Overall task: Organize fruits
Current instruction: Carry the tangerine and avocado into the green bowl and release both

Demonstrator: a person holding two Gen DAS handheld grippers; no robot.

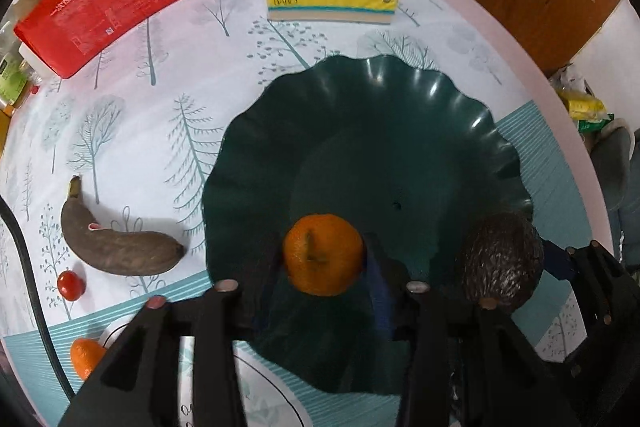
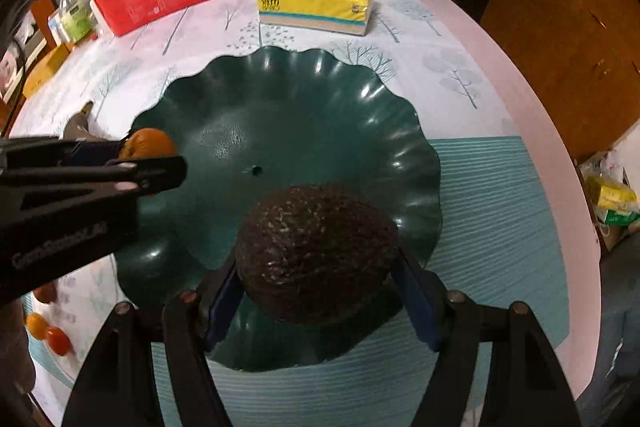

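A: Progress? Where are the fruits?

B: Barely begun; left gripper [image 1: 324,259] has the orange [image 1: 323,259] between half-open jaws over the bowl [image 1: 360,115], whether pressed I cannot tell; right gripper [image 2: 320,267] clamps the dark, pebbly avocado [image 2: 316,251] above the bowl's near rim.

A: Left?

B: Blackened banana [image 1: 116,247], tomato [image 1: 70,285], another orange [image 1: 85,357] on the table [image 1: 160,107].

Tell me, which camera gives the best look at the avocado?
The right wrist view: the avocado fills the middle, between the right gripper fingers, its bumpy skin clear. The left wrist view shows the avocado only small, near the green bowl edge.
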